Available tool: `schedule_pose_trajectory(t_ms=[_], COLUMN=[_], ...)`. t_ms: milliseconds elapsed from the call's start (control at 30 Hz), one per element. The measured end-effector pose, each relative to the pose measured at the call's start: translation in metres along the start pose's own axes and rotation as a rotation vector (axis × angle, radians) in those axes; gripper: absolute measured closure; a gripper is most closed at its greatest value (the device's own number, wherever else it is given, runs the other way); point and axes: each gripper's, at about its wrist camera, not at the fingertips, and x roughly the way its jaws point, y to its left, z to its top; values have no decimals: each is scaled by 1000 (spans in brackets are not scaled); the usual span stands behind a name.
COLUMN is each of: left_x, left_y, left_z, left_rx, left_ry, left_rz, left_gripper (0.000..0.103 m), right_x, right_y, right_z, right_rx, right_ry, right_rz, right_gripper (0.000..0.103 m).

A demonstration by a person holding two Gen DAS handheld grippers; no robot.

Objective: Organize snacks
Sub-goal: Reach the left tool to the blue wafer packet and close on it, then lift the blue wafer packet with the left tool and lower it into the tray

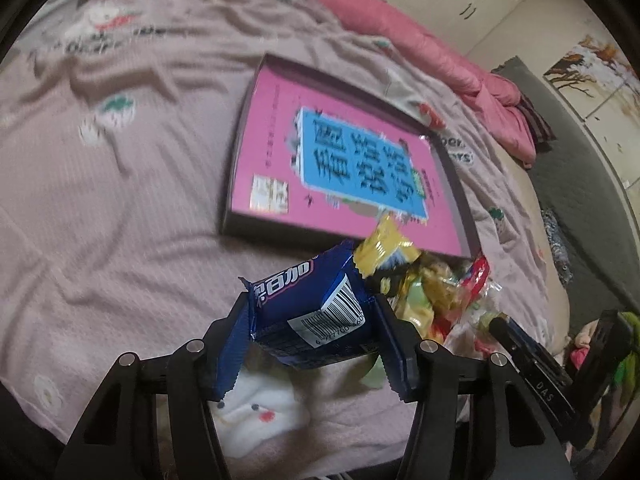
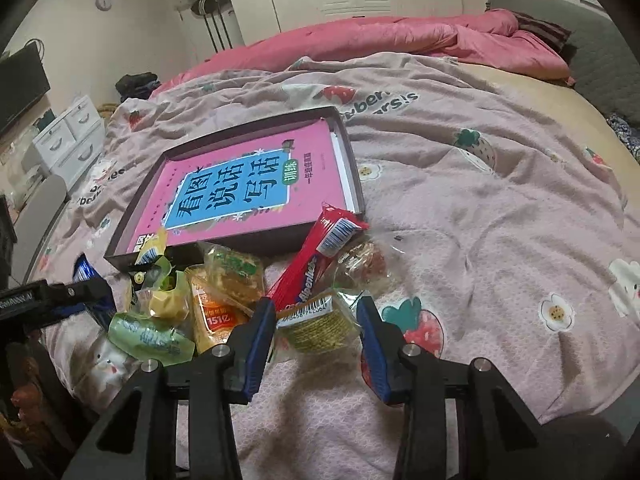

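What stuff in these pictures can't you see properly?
- Blue snack pack, left wrist view: its lower side is hidden by the left gripper clamping it.
- Snack pile, left wrist view: partly behind the blue pack; small labels too blurred to read.
- Cracker pack, right wrist view: its sides are covered by the right gripper.
- Box, both views: a pink book covers its bottom.

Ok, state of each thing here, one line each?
Blue snack packet: clamped in left gripper, lifted off the bedspread.
Clear cracker packet: between right gripper's jaws.
Red Alpenliebe stick: lying on the pile.
Shallow box: open, pink book flat inside.
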Motion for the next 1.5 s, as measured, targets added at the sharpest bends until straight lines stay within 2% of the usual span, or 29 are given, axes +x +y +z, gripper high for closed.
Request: schedule_pose_trajectory(t_ms=[100,433,667,933,1200,1500], left_x=[-2,-17,-20,-13,6,29], left_y=[-2,-13,-17,-18,-18,-24], left_z=[3,9,21,36,56,66], left_rx=[14,73,91,105,112,134], left_ry=[-17,-92,-136,-162,-163,-143], left_rz=[4,4,7,47,80,100], left_gripper=[43,43,43,43,43,43], right_x=[2,-10,-19,-18,5,42], right_y=[-1,0,3,14,24,20], right_z=[0,5,19,43,59,66], right_rx=[1,-1,-18,-76,-110,-98], right_ry=[10,-56,-143,-231,-231,-174], right_rz=[8,22,43,63,75,43], right_gripper=[61,61,61,61,61,61])
